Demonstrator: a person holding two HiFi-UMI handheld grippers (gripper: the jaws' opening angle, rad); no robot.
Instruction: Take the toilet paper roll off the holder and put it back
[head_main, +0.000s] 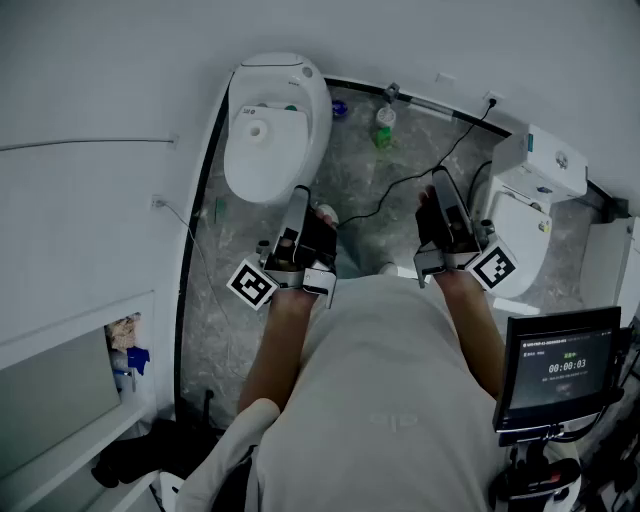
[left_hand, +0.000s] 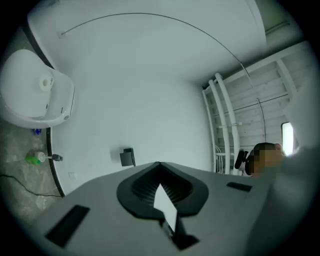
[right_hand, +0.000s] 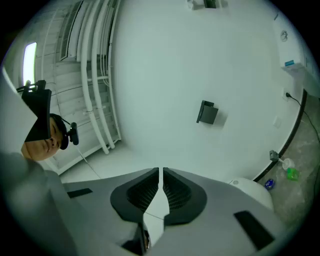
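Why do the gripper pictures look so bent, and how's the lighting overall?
Left and right gripper views: fisheye bending, black corners; the wall pipes bow. Right gripper view: a bright strip blows out white. Head view: dim, bluish, soft shadows; the monitor glows brightest.

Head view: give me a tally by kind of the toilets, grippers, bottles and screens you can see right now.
White ceramic toilets: 2, one upper left, one at right
Handheld two-jaw grippers: 2, left gripper, right gripper
Green plastic bottle on the floor: 1
Black-framed screen: 1
Total: 6
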